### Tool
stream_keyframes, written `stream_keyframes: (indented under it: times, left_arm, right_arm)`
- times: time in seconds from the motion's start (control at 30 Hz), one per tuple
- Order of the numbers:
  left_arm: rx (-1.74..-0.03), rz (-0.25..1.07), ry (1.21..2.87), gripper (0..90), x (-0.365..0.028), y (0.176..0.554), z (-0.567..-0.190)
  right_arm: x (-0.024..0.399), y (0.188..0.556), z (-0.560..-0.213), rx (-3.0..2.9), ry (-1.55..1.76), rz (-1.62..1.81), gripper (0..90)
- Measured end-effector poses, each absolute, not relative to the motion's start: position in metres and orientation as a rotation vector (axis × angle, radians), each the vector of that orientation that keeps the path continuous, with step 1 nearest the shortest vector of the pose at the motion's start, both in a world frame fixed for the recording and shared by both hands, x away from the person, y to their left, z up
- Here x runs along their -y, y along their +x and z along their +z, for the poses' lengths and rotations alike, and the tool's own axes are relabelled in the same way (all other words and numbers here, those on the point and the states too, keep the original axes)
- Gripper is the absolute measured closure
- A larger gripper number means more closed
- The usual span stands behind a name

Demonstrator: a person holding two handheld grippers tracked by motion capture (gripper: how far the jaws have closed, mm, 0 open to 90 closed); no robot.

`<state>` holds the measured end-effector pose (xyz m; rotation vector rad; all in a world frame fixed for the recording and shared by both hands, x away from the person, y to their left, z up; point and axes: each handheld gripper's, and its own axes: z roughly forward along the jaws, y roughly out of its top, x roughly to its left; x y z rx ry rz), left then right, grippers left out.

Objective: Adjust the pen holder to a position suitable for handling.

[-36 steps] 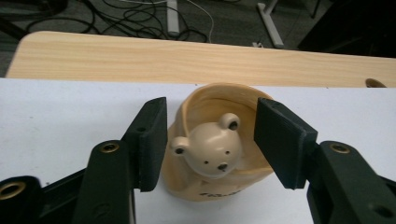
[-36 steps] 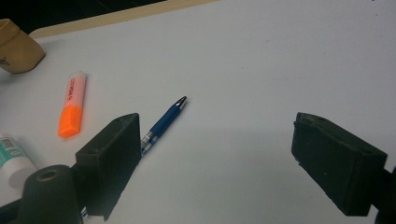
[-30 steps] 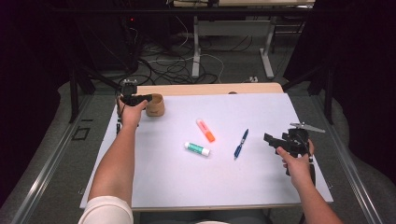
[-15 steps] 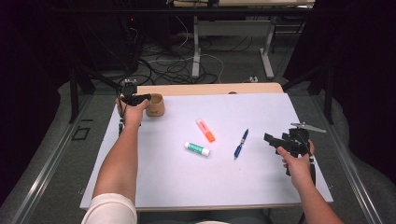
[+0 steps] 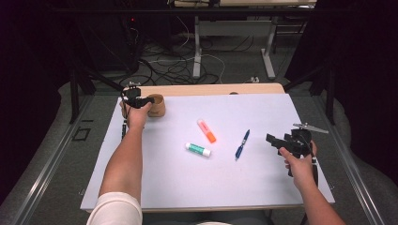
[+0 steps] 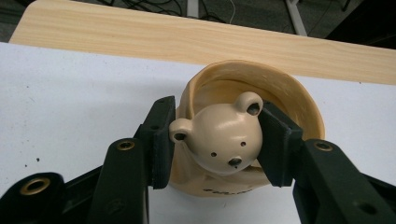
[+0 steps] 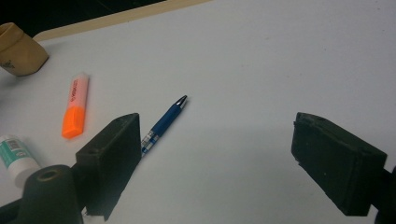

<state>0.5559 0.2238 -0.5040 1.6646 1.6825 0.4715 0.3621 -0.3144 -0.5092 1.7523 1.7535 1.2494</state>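
A tan cup (image 5: pixel 158 106) with a bear's head (image 6: pixel 219 135) on its side stands at the far left of the white mat (image 5: pixel 187 187). My left gripper (image 5: pixel 146 100) is shut on it, one jaw pressing each side of the bear's head. My right gripper (image 5: pixel 273 141) hovers open over the mat's right side with nothing between its fingers (image 7: pixel 112 158). Between the two lie an orange highlighter (image 5: pixel 206 131), a white and green glue stick (image 5: pixel 197 149) and a blue pen (image 5: pixel 242 144). The right gripper view has the pen (image 7: pixel 164 123), the highlighter (image 7: pixel 77 111), the glue stick (image 7: pixel 16 156) and the cup (image 7: pixel 18 49).
A strip of bare wood (image 5: pixel 211 89) runs along the table's far edge behind the cup. Cables and table legs (image 5: pixel 197 51) lie on the floor beyond.
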Motion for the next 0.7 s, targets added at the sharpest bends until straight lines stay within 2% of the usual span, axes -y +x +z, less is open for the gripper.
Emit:
stream_keyframes:
  times: [0.17, 0.33, 0.7]
  left_arm:
    - [-1.728, 0.407, 1.610, 55.2, -0.226, 0.554, -0.502]
    - [-1.753, 0.404, 1.618, 55.5, -0.224, 0.552, -0.499]
    - [-1.836, 0.289, 1.629, 55.6, -0.221, 0.537, -0.487]
  right_arm:
    - [0.315, 0.362, -0.510, -1.749, 1.739, 1.252, 15.6]
    - [0.314, 0.362, -0.509, -1.740, 1.745, 1.249, 15.6]
    - [0.313, 0.361, -0.508, -1.753, 1.732, 1.251, 15.6]
